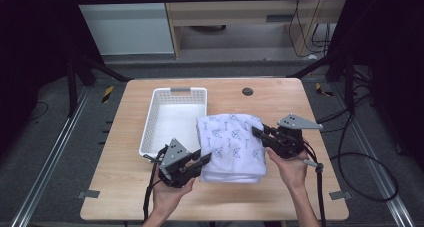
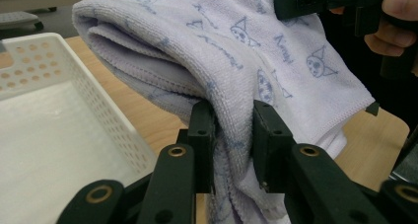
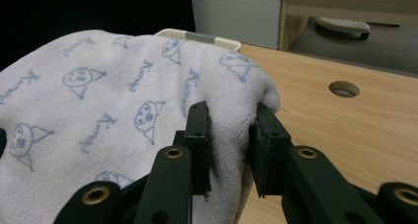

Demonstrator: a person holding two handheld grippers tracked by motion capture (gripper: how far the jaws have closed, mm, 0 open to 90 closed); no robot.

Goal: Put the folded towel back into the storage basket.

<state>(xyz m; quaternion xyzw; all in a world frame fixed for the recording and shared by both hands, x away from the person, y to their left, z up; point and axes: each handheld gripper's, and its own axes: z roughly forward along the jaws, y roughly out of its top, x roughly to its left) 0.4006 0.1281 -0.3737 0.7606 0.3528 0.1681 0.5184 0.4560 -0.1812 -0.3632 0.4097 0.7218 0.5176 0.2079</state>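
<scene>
Folded towel (image 1: 231, 146) sits at table centre, the white basket (image 1: 150, 132) at its nine o'clock; left gripper (image 1: 202, 161) and right gripper (image 1: 258, 132) each pinch opposite edges, apparently to carry it folded.

A light wooden table (image 1: 125, 187) with a round cable hole (image 1: 247, 91) near its far edge. On it sits a white perforated basket (image 1: 150, 129), left of centre, and beside that a folded white printed towel (image 1: 231, 147), its lower folds resting on the wood.
</scene>
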